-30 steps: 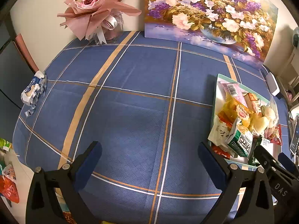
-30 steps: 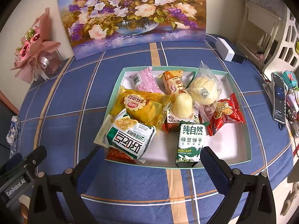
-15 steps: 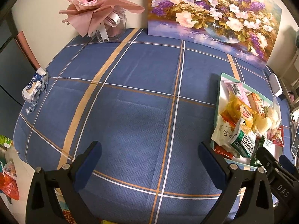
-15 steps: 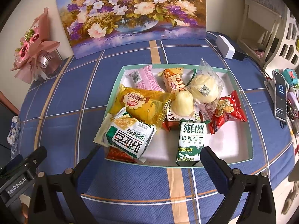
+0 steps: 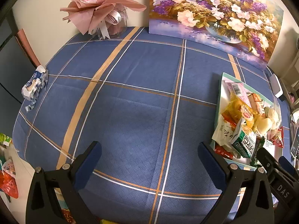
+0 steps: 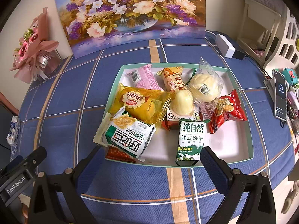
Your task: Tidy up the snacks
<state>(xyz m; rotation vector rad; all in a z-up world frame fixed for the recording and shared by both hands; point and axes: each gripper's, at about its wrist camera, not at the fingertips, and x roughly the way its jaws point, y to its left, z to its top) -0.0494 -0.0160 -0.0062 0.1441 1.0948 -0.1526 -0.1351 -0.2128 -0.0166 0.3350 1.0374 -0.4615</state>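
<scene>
Both tongs released, gripping nothing. Left tongs (image 5: pixel 149 155) over bare blue plaid tabletop (image 5: pixel 130 112), well left of the tray (image 5: pixel 217 112). Right tongs (image 6: pixel 149 158) just short of the tray's (image 6: pixel 241 160) near rim. Snacks piled inside: green-white pack (image 6: pixel 129 136) front-left, biscuit pack (image 6: pixel 190 141) upright at front, yellow cake pack (image 6: pixel 140 102), red pack (image 6: pixel 227 110) right, pink pack (image 6: pixel 143 78) rear.

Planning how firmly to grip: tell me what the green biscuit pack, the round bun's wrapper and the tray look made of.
Green biscuit pack: glossy printed plastic film, with crimped ends.
Bun wrapper: clear, thin, crinkly plastic; the bun shows through.
Tray: probably cardboard, with thin straight walls, a matte white inside and a mint rim.
</scene>
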